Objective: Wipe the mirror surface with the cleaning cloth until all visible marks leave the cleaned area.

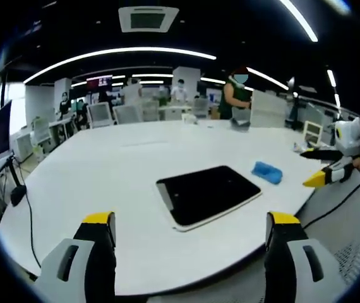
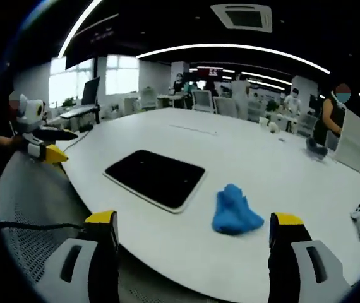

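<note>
Both tongs gape, holding nothing — the right gripper (image 2: 192, 240) is nearer the cloth (image 2: 235, 210), crumpled on the table (image 2: 275, 158) just beside the mirror (image 2: 156, 177), dead ahead.

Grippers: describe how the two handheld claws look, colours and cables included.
The left claw has grey-white jaws with black inner faces, dark slots and yellow tips. The right claw matches it. Seen from across the table, each has a white body, and a black cable trails from the right one.

I am working in an open-plan office: beyond my wide white tabletop (image 1: 136, 164) stand desks with monitors (image 1: 99, 113), office chairs (image 2: 203, 99) and people, under long ceiling light strips (image 1: 120, 53).
</note>
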`<state>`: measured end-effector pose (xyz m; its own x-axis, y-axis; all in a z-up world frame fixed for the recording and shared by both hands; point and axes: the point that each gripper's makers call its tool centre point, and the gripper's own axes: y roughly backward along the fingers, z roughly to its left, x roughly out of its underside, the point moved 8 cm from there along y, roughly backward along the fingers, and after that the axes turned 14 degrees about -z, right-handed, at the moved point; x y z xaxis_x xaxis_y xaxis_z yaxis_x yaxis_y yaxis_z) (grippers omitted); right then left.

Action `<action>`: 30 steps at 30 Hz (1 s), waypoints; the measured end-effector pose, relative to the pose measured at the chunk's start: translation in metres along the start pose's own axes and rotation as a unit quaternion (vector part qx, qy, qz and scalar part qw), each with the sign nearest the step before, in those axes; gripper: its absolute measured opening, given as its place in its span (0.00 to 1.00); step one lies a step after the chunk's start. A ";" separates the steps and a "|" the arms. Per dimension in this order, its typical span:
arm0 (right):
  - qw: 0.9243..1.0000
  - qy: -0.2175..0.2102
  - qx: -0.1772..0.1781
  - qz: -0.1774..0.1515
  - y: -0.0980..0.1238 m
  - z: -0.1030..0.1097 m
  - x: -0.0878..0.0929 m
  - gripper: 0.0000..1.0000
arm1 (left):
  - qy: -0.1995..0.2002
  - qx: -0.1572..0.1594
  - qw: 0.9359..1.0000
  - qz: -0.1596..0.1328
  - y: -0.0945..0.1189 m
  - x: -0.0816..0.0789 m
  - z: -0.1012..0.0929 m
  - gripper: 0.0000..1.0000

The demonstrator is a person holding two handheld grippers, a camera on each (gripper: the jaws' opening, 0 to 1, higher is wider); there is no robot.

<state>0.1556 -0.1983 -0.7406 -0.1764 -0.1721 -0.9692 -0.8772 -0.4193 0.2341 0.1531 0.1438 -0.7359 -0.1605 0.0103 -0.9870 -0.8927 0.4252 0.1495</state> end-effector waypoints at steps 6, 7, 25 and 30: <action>1.000 0.005 -0.001 -0.011 -0.002 -0.006 0.002 0.99 | 0.000 -0.006 1.000 -0.008 0.000 -0.001 0.001 0.99; 1.000 0.005 -0.001 -0.009 -0.002 -0.007 0.002 0.99 | 0.000 -0.006 1.000 -0.009 0.000 -0.001 0.001 0.99; 0.999 0.012 -0.012 -0.037 -0.001 -0.005 -0.001 0.99 | 0.001 -0.002 1.000 -0.016 0.000 -0.002 0.000 0.99; 0.999 0.011 -0.013 -0.034 0.000 -0.003 -0.001 0.99 | 0.001 -0.005 1.000 -0.017 0.000 -0.003 0.000 0.99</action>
<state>0.1577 -0.2011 -0.7396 -0.1062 -0.1609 -0.9812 -0.8745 -0.4545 0.1692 0.1534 0.1442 -0.7333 -0.1308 -0.0060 -0.9914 -0.9014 0.4170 0.1164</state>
